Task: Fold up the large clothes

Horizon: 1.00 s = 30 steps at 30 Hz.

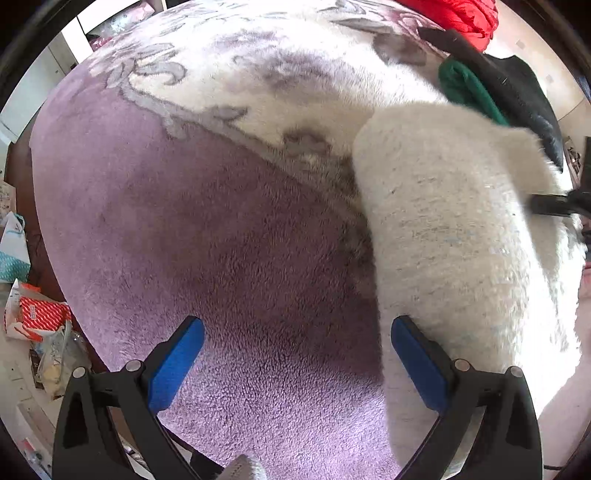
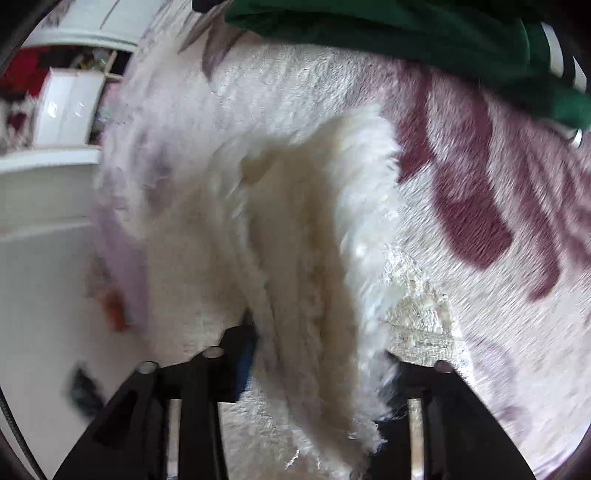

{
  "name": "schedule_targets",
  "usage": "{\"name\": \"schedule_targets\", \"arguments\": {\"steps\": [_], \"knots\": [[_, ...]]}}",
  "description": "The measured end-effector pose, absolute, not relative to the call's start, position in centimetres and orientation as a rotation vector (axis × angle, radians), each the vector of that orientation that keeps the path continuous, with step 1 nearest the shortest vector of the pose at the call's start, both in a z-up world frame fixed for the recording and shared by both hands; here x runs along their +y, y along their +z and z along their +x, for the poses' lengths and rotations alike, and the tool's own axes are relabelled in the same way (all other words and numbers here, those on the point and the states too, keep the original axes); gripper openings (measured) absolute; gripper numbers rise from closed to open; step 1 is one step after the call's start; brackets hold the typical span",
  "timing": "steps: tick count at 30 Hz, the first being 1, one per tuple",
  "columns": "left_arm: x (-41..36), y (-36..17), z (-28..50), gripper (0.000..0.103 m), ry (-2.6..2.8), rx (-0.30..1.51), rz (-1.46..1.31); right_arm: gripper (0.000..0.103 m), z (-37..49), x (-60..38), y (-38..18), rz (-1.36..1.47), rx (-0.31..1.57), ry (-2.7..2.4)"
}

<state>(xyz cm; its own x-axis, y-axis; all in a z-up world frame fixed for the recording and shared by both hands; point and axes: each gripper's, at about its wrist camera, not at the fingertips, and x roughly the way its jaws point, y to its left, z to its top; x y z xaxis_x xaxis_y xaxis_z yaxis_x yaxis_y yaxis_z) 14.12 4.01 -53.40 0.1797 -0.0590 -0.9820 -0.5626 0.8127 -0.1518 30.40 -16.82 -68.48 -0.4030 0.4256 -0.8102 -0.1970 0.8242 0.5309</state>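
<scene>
No legible text, label, brand or number in either view. Red-and-white patterned package (image 1: 40, 314) on floor at left edge of left wrist view carries print, too small and distorted to read. Right wrist view blurred; nothing readable.

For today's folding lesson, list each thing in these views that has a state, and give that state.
left gripper: open, empty, above the purple blanket.
right gripper: white fluffy garment bunched between its jaws; grip unclear in the blur.
white fluffy garment: folded over along one side, lying on the blanket.
green garment: crumpled at the blanket's far edge.
</scene>
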Motion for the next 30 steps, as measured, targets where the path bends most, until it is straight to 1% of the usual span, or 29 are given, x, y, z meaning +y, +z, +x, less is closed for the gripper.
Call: {"name": "schedule_targets", "arguments": {"steps": [2,3,5,7,8,9,10,11,13,17,19,22,24,25,26,27,28,30], "knots": [[4.3,-53.9,13.8,0.103,0.395,1.368,-0.588,0.072,28.6,-18.5,-67.9,0.156,1.931,0.684],[4.5,-54.1,13.7,0.103,0.396,1.371,-0.601,0.074,27.7,-18.1,-68.0,0.152,1.971,0.684],[4.5,-54.4,13.5,0.103,0.409,1.379,-0.596,0.074,25.2,-19.7,-68.2,0.152,2.07,0.686],[4.3,-54.5,13.5,0.103,0.415,1.392,-0.575,0.074,22.9,-21.3,-68.7,0.184,2.112,0.691],[4.3,-54.5,13.5,0.103,0.42,1.396,-0.567,0.07,21.6,-21.7,-69.0,0.187,2.113,0.704],[4.3,-54.4,13.5,0.103,0.423,1.403,-0.557,0.061,20.6,-21.7,-69.2,0.151,2.099,0.699],[4.2,-54.3,13.5,0.103,0.425,1.415,-0.535,0.039,20.1,-21.6,-69.4,0.13,2.094,0.69],[4.2,-54.1,13.6,0.103,0.424,1.425,-0.519,0.026,19.6,-21.6,-69.0,0.138,2.071,0.651],[4.5,-52.7,13.3,0.103,0.404,1.422,-0.514,0.022,19.5,-21.3,-67.0,0.157,2.022,0.589],[4.5,-48.5,13.8,0.103,0.364,1.366,-0.529,0.021,21.8,-20.9,-60.5,0.074,1.795,0.567],[3.8,-46.2,15.0,0.103,0.316,1.318,-0.548,0.021,22.8,-21.3,-60.1,0.023,1.757,0.528],[1.5,-45.6,17.8,0.103,0.275,1.289,-0.48,0.021,23.5,-19.1,-62.3,-0.017,1.754,0.478],[0.0,-47.8,19.4,0.103,0.257,1.339,-0.438,0.021,23.5,-17.9,-64.6,-0.047,1.771,0.457],[-0.8,-49.7,19.9,0.103,0.252,1.387,-0.421,0.023,23.1,-17.7,-66.6,-0.098,1.783,0.448],[-1.4,-51.6,20.1,0.103,0.237,1.421,-0.432,0.027,23.0,-17.2,-68.6,-0.131,1.788,0.429],[-1.7,-52.9,20.1,0.103,0.235,1.446,-0.449,0.027,22.7,-17.6,-70.1,-0.123,1.805,0.394],[-1.7,-53.6,20.0,0.103,0.244,1.457,-0.472,0.029,22.6,-17.6,-70.9,-0.111,1.829,0.389],[-1.3,-53.3,19.9,0.103,0.25,1.432,-0.475,0.03,23.1,-17.7,-70.2,-0.086,1.848,0.388]]}}
